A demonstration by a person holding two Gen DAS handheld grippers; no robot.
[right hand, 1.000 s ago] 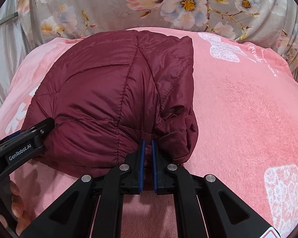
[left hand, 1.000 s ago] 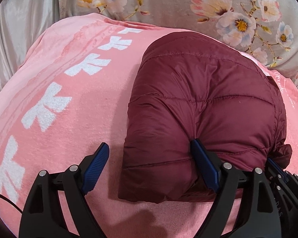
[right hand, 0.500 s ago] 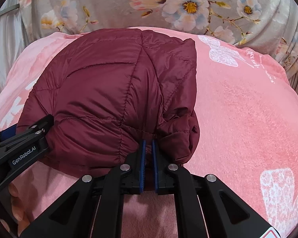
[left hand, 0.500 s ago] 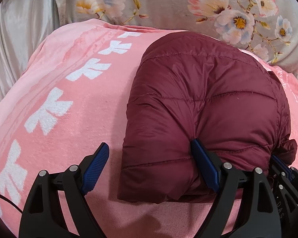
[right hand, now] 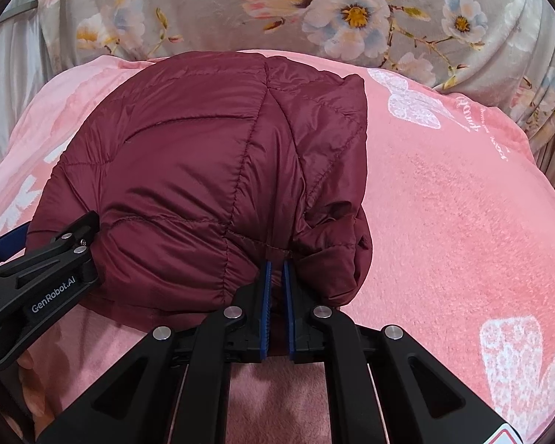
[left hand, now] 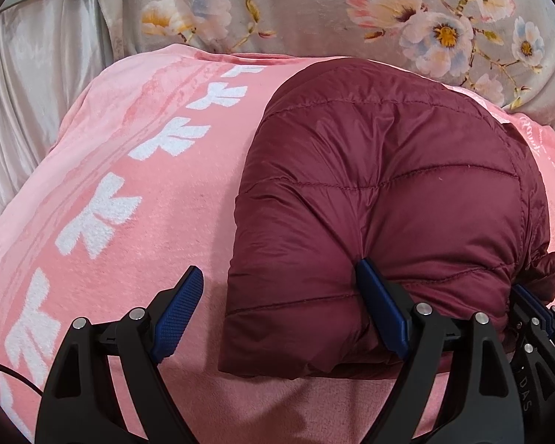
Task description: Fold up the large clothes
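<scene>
Maroon quilted jacket [left hand: 388, 199], puffy and slick, sits folded into a thick bundle on a pink blanket [left hand: 137, 170] with white bow prints. In the right wrist view it lies left of centre, with bare blanket to its right.

Right gripper [right hand: 275, 288]: fingers nearly pressed together, pinching the near edge of the jacket at a seam. Judged reason: the filling is springy, so a pinch at the edge keeps the folded layers from popping apart.

Left gripper [left hand: 277, 310]: fingers spread wide. One finger tip digs into the jacket's near face and dents it; the other hangs over bare blanket beside the bundle. Nothing is clamped. Looks like a pushing or steadying contact to flatten the bundle and square its left side, not a grasp. A bit of the person's hand [right hand: 27, 362] shows under the left gripper in the right wrist view.

Fold looks mostly done; a loose bunched piece sticks out at the right end near the right gripper, probably needs tucking.

Surface: soft, plush blanket, looks like a bed, so the bundle sinks a little. Behind it, grey fabric with big flowers [right hand: 314, 11]. At the far left, pale satin-like cloth [left hand: 22, 85], likely a curtain.
</scene>
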